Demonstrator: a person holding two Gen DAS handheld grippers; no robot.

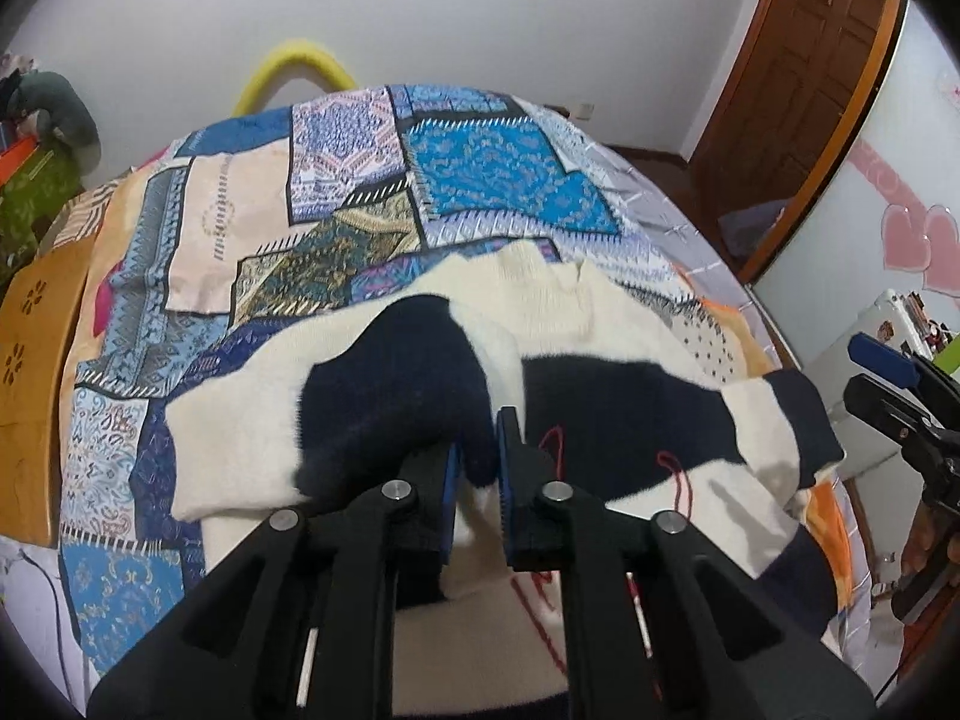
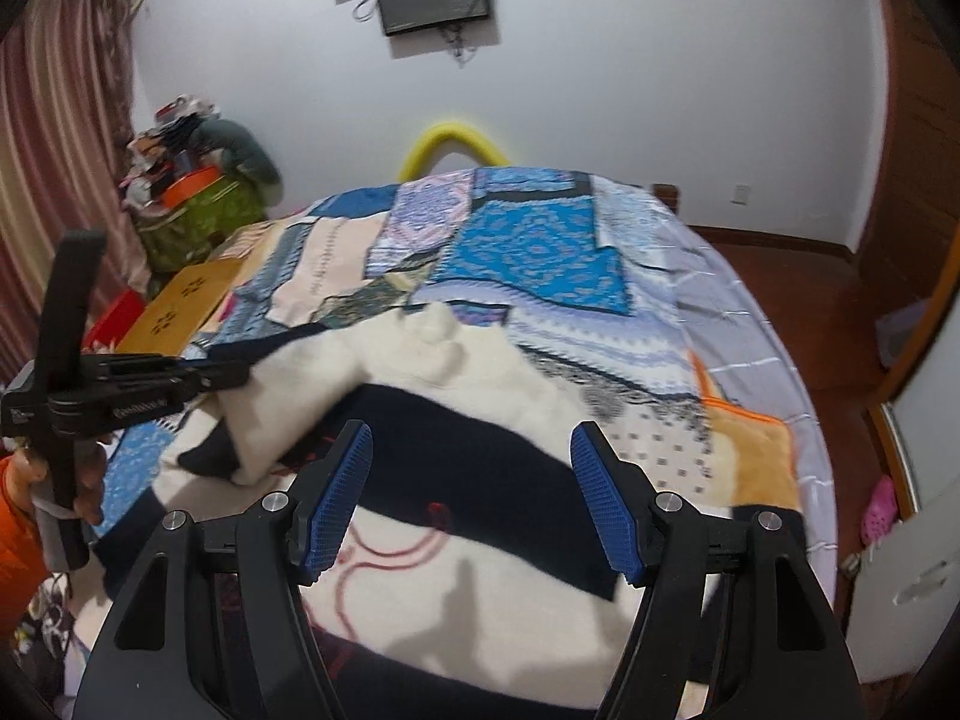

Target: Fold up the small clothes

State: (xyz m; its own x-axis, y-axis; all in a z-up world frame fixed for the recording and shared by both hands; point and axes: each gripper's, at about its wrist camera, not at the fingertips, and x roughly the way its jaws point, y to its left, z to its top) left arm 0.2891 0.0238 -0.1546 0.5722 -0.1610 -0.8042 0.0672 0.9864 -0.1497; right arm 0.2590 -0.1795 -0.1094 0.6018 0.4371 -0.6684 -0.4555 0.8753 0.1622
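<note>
Cream and navy knit, a small sweater [image 1: 600,384], lies spread over the patchwork bedspread [image 1: 336,192], with thin red stitching showing on its dark band. One navy cuff [image 1: 414,384] is folded back across the cream body, and the left gripper [image 1: 477,468] has its jaws nearly together, clamped on that cuff, the cloth bunched between the blue pads [image 1: 453,498]. Off to that gripper's right, at the sweater's far edge, the right gripper [image 1: 900,396] hangs in the air beside the bed. Seen from its own camera, the right gripper [image 2: 474,498] has its jaws well apart with nothing between them; the navy band and cream body lie below and ahead of them. To its left, the left gripper [image 2: 228,375] reaches in level, held by a hand [image 2: 87,480] with an orange sleeve [image 2: 18,528] behind it.
</note>
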